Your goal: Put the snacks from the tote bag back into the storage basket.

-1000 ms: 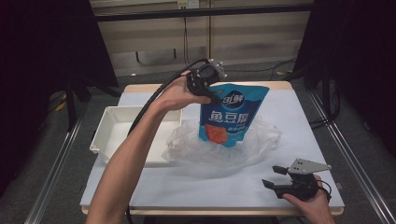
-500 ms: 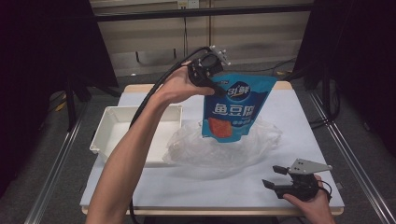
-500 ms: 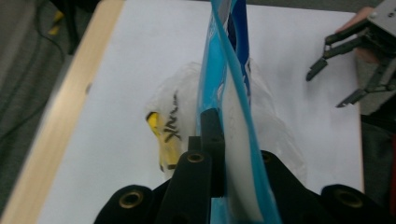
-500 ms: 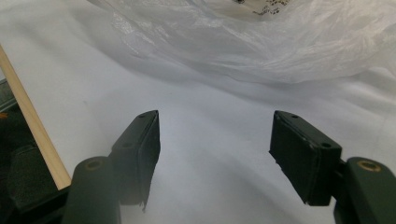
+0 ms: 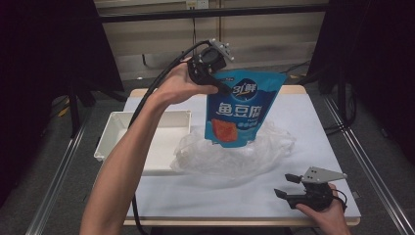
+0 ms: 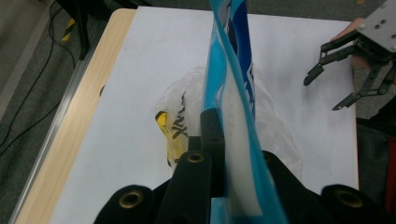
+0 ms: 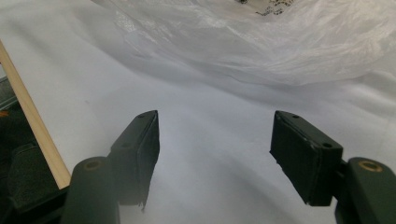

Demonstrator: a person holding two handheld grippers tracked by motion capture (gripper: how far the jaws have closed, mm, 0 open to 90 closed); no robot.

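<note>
You are pinching the top corner of the blue snack pouch [image 5: 243, 110] with your left gripper [image 5: 221, 88], so it is hanging straight down in the air, its bottom just above the clear plastic bag [image 5: 235, 152] on the table [image 5: 313, 127]. Your right gripper [image 5: 288, 186] is resting near the table's front edge with its 2 jaws wide apart and nothing between them, ready to help. The white tray [image 5: 110, 134] is sitting just beside the bag, maybe waiting for the pouch.

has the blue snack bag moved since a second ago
Yes. The blue snack bag, clamped in the left gripper, has gone up: its bottom edge now hangs higher over the clear plastic bag on the table.
</note>
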